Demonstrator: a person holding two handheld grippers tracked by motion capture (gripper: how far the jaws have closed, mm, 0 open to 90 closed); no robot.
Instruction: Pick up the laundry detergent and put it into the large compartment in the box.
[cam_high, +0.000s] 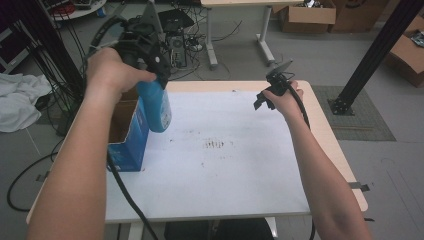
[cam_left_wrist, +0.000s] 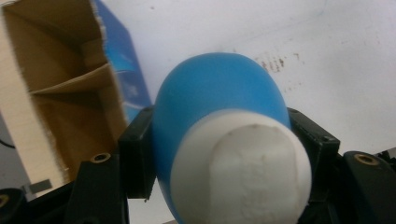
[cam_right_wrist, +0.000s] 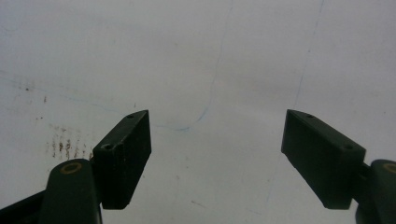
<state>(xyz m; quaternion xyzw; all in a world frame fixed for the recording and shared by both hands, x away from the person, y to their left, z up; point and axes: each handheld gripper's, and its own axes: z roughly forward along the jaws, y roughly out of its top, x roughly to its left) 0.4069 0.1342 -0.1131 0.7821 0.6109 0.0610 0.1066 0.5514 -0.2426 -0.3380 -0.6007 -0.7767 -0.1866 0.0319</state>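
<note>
Blue bottle: 1 (left tongs clamped); box: 1.

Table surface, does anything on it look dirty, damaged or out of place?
Yes. The white table cover has a patch of brown specks near its middle, like dried stains. The blue cardboard box at the left edge has a roughly torn open top. The blue bottle, clamped in the left tool, looks intact.

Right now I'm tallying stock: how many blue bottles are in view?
1: the blue bottle is clamped in the left gripper, held in the air beside the open blue box. More may sit hidden inside that box.
</note>
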